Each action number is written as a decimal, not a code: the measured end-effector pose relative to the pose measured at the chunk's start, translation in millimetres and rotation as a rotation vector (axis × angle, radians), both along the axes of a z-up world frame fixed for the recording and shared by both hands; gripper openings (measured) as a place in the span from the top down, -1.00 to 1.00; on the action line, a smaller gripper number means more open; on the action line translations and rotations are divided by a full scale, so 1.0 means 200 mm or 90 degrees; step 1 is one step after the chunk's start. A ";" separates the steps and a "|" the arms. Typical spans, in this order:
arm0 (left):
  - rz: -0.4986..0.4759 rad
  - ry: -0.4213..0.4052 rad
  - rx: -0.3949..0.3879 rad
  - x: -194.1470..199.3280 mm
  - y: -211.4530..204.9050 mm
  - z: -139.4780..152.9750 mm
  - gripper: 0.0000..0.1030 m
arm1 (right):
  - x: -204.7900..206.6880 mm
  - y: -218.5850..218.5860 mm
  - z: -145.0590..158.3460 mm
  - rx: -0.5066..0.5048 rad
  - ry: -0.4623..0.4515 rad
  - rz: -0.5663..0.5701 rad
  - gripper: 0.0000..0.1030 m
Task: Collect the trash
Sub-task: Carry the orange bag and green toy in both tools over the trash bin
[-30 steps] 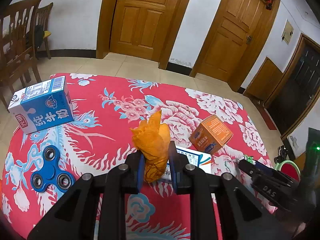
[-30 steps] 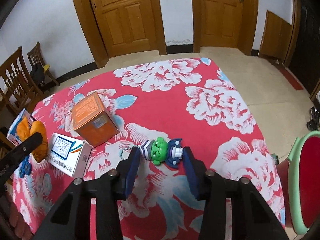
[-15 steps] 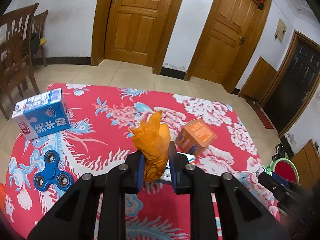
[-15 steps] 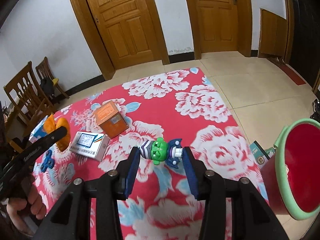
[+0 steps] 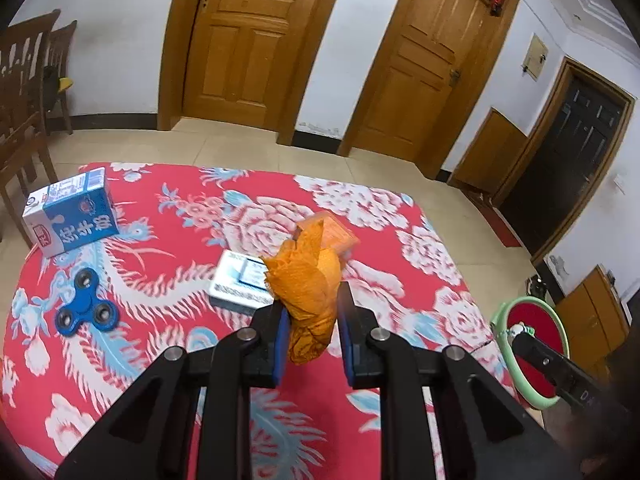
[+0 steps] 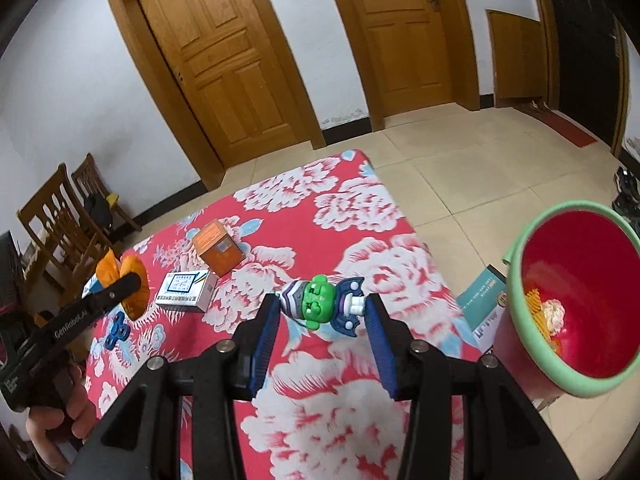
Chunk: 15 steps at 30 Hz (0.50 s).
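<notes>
The orange wrapper is clamped in the left claw above the worktop. The right claw, half open, grips a green figure past the worktop's edge, beside the red bin on open floor.

Both cams sit on my tongs, fisheye, looking fwd along the fingers and angled down at the table w/ the red flowery cloth. Left cam looks across it toward the two wooden doors, chairs at far left, red bin low at the right edge. Right cam is rolled a bit, so the doors lean; it sits close over the table's right side w/ the bin big and near. Shared: cloth, orange box, white box, blue spinner, doors, bin. Each cam also catches the other tong at its edge.
</notes>
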<state>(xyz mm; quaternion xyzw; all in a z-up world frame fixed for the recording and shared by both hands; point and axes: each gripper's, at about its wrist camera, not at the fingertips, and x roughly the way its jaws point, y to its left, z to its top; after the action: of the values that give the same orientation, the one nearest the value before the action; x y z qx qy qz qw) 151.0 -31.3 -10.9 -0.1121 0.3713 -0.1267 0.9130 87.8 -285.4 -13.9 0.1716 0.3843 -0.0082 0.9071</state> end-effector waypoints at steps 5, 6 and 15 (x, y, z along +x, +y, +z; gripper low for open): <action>-0.021 -0.004 0.000 -0.07 -0.07 0.03 0.59 | -0.08 -0.07 0.03 0.014 -0.017 -0.017 0.09; -0.025 -0.005 0.000 -0.08 -0.09 0.04 0.59 | -0.10 -0.09 0.04 0.016 -0.021 -0.023 0.09; -0.072 -0.008 0.007 -0.13 -0.24 0.09 0.59 | -0.24 -0.24 0.08 0.032 -0.050 -0.065 0.09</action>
<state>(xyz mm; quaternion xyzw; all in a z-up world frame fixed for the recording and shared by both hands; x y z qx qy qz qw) 124.9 -79.2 6.3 -0.0854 0.3719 -0.1765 0.9073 40.0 -334.0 2.8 0.2136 0.3396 -0.0382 0.9152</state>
